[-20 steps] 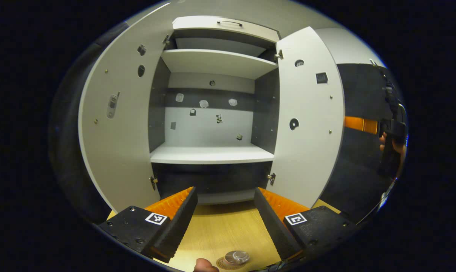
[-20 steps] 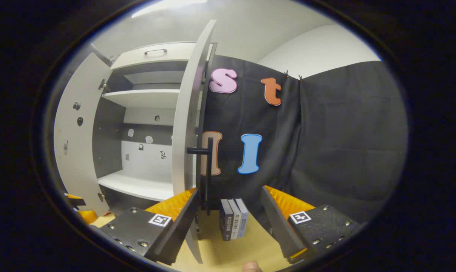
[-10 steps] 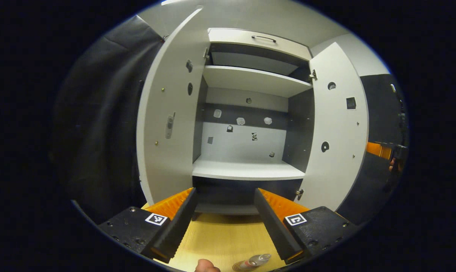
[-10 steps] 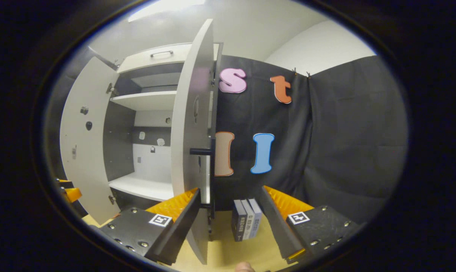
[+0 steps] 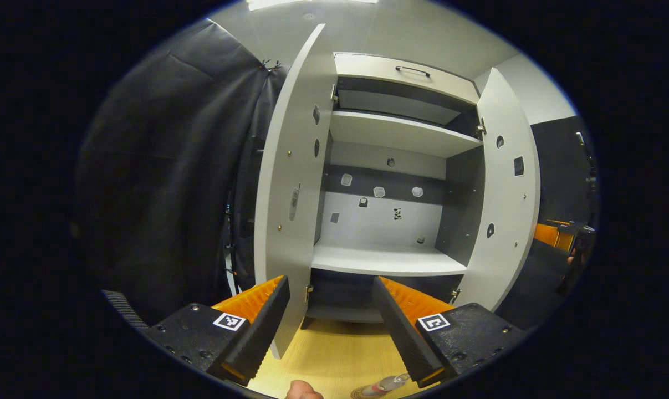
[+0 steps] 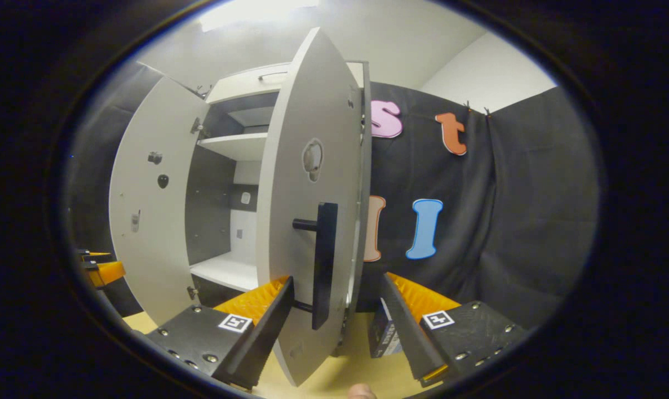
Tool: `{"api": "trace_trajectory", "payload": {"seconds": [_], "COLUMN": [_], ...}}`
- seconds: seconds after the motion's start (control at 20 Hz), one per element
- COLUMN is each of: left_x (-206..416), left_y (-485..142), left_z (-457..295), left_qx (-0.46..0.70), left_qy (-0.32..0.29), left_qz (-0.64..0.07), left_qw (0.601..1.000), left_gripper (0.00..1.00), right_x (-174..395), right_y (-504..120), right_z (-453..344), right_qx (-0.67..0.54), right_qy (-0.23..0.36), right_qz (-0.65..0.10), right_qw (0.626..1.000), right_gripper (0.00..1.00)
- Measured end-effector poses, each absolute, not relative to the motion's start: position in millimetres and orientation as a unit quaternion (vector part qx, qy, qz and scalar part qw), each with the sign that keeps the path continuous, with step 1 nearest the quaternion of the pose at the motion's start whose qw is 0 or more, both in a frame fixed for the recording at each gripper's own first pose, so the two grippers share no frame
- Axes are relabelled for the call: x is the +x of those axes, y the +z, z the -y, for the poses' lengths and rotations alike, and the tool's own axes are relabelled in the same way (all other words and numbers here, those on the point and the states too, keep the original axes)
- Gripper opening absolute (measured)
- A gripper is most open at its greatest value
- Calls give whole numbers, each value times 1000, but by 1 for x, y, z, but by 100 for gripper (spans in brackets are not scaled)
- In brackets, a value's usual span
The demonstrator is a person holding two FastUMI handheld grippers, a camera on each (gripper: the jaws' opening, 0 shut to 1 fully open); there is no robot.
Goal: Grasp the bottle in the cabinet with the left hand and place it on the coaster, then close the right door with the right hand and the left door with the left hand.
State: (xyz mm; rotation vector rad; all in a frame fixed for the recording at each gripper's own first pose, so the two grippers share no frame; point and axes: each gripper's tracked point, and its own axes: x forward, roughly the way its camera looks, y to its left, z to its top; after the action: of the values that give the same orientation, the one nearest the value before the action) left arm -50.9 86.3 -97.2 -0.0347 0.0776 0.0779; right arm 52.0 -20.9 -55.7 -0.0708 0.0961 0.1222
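Note:
The grey cabinet (image 5: 389,260) has both doors open and bare shelves. At the bottom edge of the left gripper view, a small clear bottle (image 5: 387,383) rests on a round coaster (image 5: 361,393) on the wooden table. My left gripper (image 5: 328,327) is open above the table, facing the cabinet near the left door (image 5: 290,194). The right door (image 5: 506,210) is farther right. In the right gripper view, the right door (image 6: 306,221) shows its outer face and black handle (image 6: 324,257). My right gripper (image 6: 340,327) is open, with the handle's lower end between its fingers.
A few books (image 6: 387,335) stand on the wooden table (image 6: 334,377) just right of the right door. Black cloth walls flank the cabinet on both sides. The left gripper (image 6: 98,269) shows at the far left of the right gripper view.
The right door has swung partway toward shut, its outer face and handle now turned to the right gripper. The left gripper has shifted left, so the cabinet sits farther right in its view.

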Motion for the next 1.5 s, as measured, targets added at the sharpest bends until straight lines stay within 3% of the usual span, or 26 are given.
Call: {"api": "trace_trajectory", "payload": {"seconds": [0.15, 0.35, 0.45, 0.5, 0.85, 0.9, 1.1, 1.35, 1.5], "left_x": [-58, -67, -70, -73, -80, -81, -76, -57, -51], "left_y": [-96, -97, -97, -97, -95, -97, -106, -116, -119], "left_z": [-100, -119, -128, -133, -164, -170, -194, -211, -218], "left_qx": [-16, -11, -12, -13, -15, -16, -25, -43, -51], "left_qy": [56, 80, 92, 98, 136, 143, 171, 173, 169], "left_qz": [-38, -41, -41, -40, -36, -37, -48, -60, -62], "left_qw": [998, 996, 995, 994, 990, 989, 984, 982, 982], "left_gripper": [94, 97, 97, 94, 97, 94, 97, 97, 97], "right_x": [58, 66, 66, 65, 57, 58, 56, 54, 54], "right_y": [-56, -58, -60, -60, -51, -52, -53, -51, -51], "right_z": [7, -14, -32, -46, -93, -93, -95, -88, -81], "right_qx": [-31, -18, -7, -4, -18, -22, -24, -31, -31], "right_qy": [70, 86, 108, 125, 182, 185, 180, 153, 134], "right_qz": [-49, -54, -58, -58, -42, -44, -47, -37, -38], "right_qw": [996, 995, 992, 990, 982, 982, 982, 987, 990], "right_gripper": [96, 96, 93, 96, 96, 96, 93, 96, 93]}}
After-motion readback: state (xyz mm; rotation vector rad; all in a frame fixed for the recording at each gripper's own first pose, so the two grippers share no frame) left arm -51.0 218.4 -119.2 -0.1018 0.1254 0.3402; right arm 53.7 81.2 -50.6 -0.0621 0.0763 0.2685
